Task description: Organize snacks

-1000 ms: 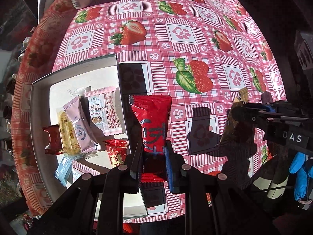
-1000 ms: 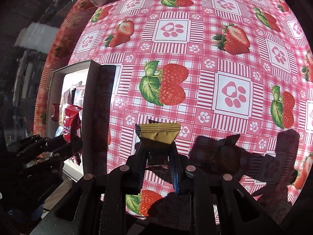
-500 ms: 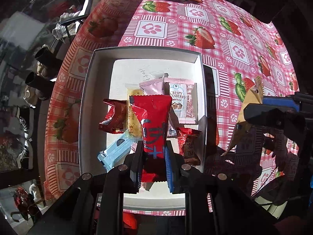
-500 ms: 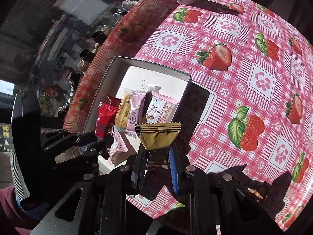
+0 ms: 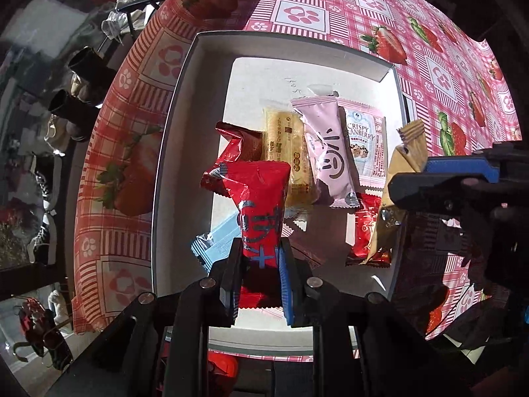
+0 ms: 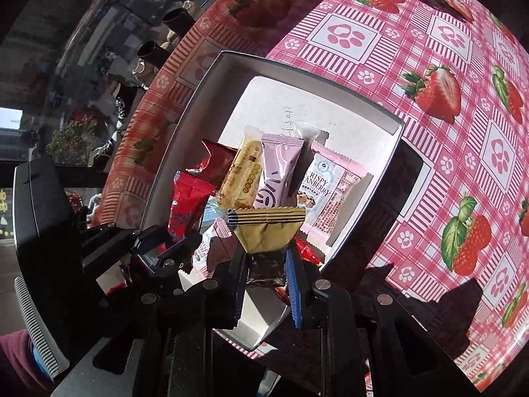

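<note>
At the lower centre of the left wrist view, the left gripper point(image 5: 259, 266) is clamped on a red snack packet point(image 5: 261, 208), which stands up between its fingers over the white box point(image 5: 172, 152); inside the box, in the middle of the frame, lie a yellow bar point(image 5: 287, 152), a pink packet point(image 5: 325, 152) partly over it, a white cranberry packet point(image 5: 365, 145) just right of that, a dark red wrapper point(image 5: 236, 142) at the left, a light blue packet point(image 5: 216, 243) near the gripper and a small red packet point(image 5: 365, 228) at the lower right; the box sits on a table covered by a pink strawberry tablecloth point(image 5: 439, 66). At the lower centre of the right wrist view, the right gripper point(image 6: 266, 264) is closed on a gold snack packet point(image 6: 267, 231), held upright over the box's near right part; the left gripper with its red packet shows at the left of that frame, just beside the gold one; a dark red sleeve point(image 6: 13, 360) sits in the lower left corner.
</note>
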`<state>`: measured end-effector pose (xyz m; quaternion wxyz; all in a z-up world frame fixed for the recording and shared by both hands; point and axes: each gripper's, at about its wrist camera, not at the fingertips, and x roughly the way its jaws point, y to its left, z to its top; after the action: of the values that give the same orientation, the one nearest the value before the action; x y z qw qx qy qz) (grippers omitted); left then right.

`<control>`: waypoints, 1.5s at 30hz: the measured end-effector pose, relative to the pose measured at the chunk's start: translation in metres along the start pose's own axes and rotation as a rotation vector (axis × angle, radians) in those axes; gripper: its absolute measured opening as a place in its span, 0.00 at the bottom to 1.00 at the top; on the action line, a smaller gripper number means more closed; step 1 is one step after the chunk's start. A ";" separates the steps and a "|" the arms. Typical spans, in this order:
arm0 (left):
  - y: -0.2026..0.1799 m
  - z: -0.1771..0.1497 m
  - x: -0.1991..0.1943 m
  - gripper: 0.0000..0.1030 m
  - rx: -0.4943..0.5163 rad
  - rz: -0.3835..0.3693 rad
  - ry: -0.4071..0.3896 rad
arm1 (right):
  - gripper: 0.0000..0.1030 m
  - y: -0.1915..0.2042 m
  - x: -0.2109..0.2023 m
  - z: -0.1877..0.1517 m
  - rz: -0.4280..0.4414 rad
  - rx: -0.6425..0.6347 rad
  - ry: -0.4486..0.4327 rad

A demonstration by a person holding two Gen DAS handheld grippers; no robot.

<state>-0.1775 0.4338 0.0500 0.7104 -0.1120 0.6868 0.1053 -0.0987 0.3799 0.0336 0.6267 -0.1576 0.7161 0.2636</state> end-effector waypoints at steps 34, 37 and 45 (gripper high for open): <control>0.011 0.001 0.000 0.85 -0.001 0.038 0.025 | 0.99 -0.006 -0.012 -0.012 -0.176 0.032 -0.033; 0.005 -0.003 -0.008 0.85 0.018 0.052 0.004 | 0.99 -0.001 -0.013 -0.014 -0.201 0.008 -0.042; -0.004 -0.007 -0.021 0.85 0.047 0.062 -0.025 | 0.99 0.010 -0.011 -0.014 -0.219 -0.039 -0.047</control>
<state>-0.1843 0.4282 0.0709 0.7177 -0.0726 0.6833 0.1126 -0.1139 0.3791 0.0475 0.6653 -0.2409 0.6745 0.2109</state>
